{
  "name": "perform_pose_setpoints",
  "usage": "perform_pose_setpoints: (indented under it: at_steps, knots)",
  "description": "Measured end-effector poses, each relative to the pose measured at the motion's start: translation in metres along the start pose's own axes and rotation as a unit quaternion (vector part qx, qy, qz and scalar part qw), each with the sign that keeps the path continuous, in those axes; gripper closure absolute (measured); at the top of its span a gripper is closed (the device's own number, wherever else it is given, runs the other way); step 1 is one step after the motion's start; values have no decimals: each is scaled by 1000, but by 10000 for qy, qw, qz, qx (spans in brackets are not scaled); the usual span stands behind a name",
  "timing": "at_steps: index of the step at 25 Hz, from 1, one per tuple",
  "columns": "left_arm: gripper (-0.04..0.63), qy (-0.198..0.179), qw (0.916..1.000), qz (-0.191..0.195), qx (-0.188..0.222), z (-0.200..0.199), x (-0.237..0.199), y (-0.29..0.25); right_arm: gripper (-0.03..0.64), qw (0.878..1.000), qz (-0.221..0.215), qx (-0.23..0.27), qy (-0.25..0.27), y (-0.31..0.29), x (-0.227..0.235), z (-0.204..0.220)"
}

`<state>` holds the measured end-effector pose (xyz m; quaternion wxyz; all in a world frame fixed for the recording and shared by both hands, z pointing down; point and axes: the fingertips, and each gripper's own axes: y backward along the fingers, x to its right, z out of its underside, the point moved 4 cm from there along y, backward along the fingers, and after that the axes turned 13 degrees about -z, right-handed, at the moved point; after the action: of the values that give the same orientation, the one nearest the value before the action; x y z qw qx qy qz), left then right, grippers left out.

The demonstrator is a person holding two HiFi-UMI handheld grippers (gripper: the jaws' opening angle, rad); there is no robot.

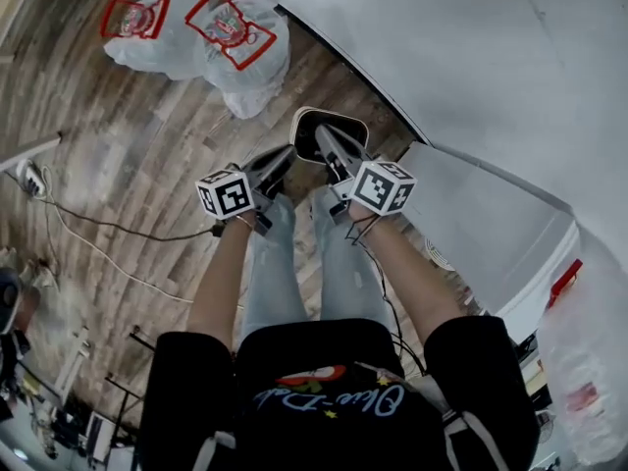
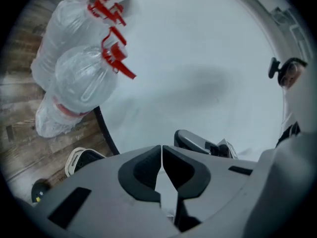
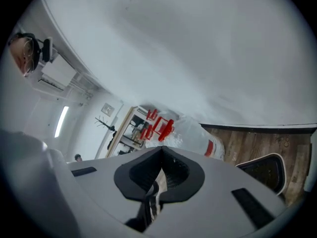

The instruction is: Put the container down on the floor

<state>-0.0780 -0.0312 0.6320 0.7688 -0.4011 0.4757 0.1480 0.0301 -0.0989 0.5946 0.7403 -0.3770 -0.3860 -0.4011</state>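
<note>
The left gripper's (image 2: 162,148) dark padded fingers (image 2: 146,170) are pressed together with nothing between them. The right gripper's (image 3: 161,150) fingers (image 3: 178,172) are likewise shut and empty. Seen from the head camera, the left gripper (image 1: 285,155) and right gripper (image 1: 329,140) are held side by side in front of the person's legs, and each points forward and a little downward.

Just beyond their tips lies a dark tray-like thing with a white rim, which is probably the container (image 1: 304,130). It rests on the wooden floor (image 1: 147,135) close to the foot of a white wall (image 1: 471,57), and neither gripper touches it. Both gripper views show it low down on the boards (image 2: 81,160) (image 3: 265,170). The task therefore looks finished.

Farther off, clear plastic bags with red handles (image 1: 196,27) sit by the wall. A thin cable (image 1: 108,226) trails across the floor to the left.

The main risk is underfoot, because the container sits very near the person's feet. A step forward could kick or crush it. The loose cable could also catch a foot while turning away.
</note>
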Motion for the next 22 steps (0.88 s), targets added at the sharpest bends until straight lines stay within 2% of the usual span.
perform_pose_setpoints:
  at_steps: [4, 7, 10, 13, 16, 19, 22]
  knots:
    - [584, -371, 9988, 208, 249, -18, 52, 26, 617, 9980, 127, 587, -182, 24, -37, -21]
    - [586, -835, 9958, 235, 306, -33, 84, 42, 618, 9965, 108, 823, -129, 35, -59, -38]
    - [586, -1375, 9898, 202, 326, -37, 119, 66, 618, 9959, 29, 909, -14, 51, -92, -46]
    - [586, -1906, 9801, 215, 516, -51, 150, 86, 617, 9949, -85, 981, 211, 59, -126, -60]
    - [586, -2118, 9746, 257, 676, -61, 179, 106, 617, 9925, -152, 1157, 369, 71, -157, -72]
    - [586, -2333, 9699, 293, 637, -68, 205, 118, 618, 9883, -293, 1391, 545, 81, -187, -85]
    - [586, -2440, 9667, 376, 668, -71, 230, 132, 618, 9864, -352, 1383, 813, 89, -214, -92]
